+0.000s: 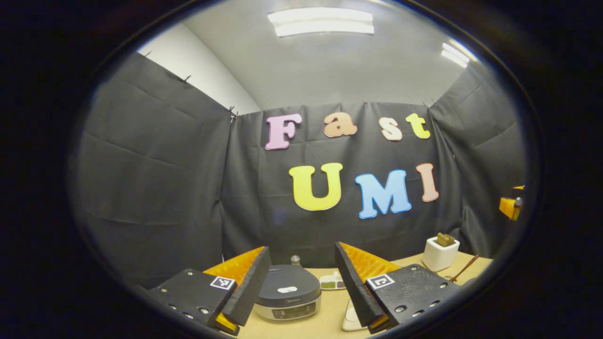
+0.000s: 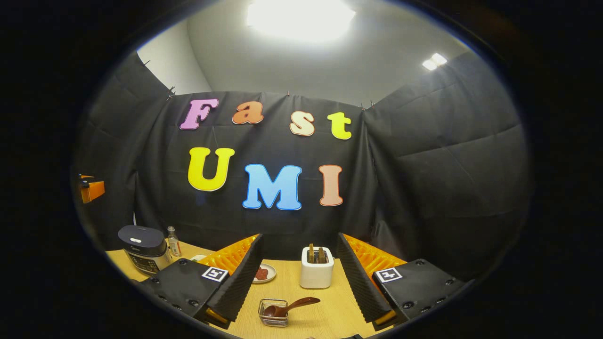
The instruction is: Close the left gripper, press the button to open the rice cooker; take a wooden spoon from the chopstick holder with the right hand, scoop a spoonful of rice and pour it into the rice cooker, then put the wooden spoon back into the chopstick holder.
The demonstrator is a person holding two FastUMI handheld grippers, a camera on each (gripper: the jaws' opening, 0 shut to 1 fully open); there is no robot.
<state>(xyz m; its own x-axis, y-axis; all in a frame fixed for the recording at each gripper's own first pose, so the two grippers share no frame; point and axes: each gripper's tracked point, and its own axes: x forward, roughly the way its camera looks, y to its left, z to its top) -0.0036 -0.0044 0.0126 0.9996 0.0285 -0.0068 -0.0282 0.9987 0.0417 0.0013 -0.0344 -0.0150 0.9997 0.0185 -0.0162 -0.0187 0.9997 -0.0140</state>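
The rice cooker (image 1: pixel 287 292), dark domed lid down over a silver base, sits near the bench's (image 2: pixel 301 320) back edge. The wooden spoon (image 2: pixel 289 307) lies tilted in a wire basket (image 2: pixel 273 313). Left gripper (image 1: pixel 301 287) and right gripper (image 2: pixel 299 282) both spread wide, holding nothing.

Between my spread right gripper (image 2: pixel 300 287) fingers, bare wooden tabletop (image 2: pixel 325 320) lay open up to the white square chopstick holder (image 2: pixel 316 273); a small glass dish (image 2: pixel 273 312) stood nearer.
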